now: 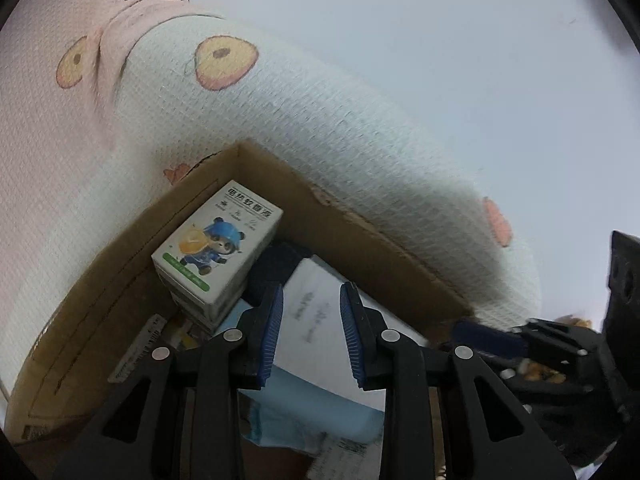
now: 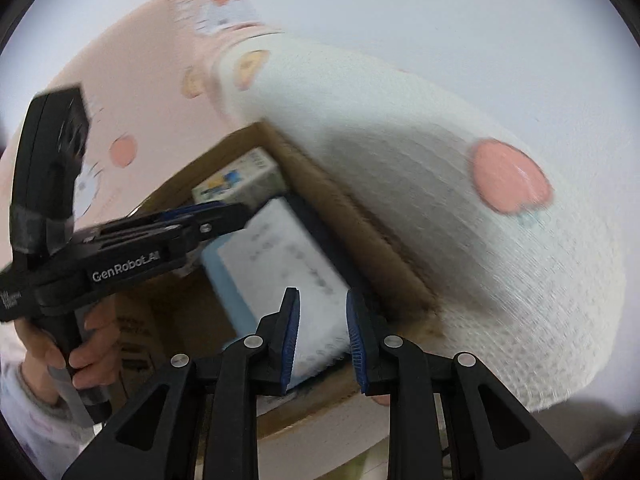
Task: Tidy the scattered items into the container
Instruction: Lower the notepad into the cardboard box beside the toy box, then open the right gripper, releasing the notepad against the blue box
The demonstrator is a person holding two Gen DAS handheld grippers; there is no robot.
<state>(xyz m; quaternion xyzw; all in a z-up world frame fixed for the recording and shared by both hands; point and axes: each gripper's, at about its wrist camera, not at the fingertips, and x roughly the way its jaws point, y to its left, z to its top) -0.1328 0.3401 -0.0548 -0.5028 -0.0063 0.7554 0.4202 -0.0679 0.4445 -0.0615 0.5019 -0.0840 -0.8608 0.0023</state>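
While both tongs hang over the cardboard box point(image 1: 120, 248), the scene reads as follows.

Left tongs point(image 1: 311, 330): jaws apart, nothing pressed between the blue pads; they hover just above the white-and-blue pack point(image 1: 320, 308) inside the box, and contact cannot be told.
Right tongs point(image 2: 323, 338): jaws stand a narrow gap apart with no item clamped between them; the near end of the white-and-blue pack point(image 2: 280, 264) shows through the gap, lower down.
Left hand point(image 2: 86, 344): wrapped around the black handle of the left tool, seen from the right wrist view.
Cardboard box: open-topped, sitting on a patterned quilted cover point(image 1: 280, 128); its far corner points away from both cameras.
White-and-blue pack: lies flat in the box, long axis running from the near side toward the far corner, alongside the right-hand wall.
Small white carton point(image 1: 218, 246): printed with a cartoon figure in blue, in the far corner of the box, stacked on another carton and tilted, long axis also toward the corner.
Dark blue item point(image 1: 276, 264): between carton and pack, partly hidden.
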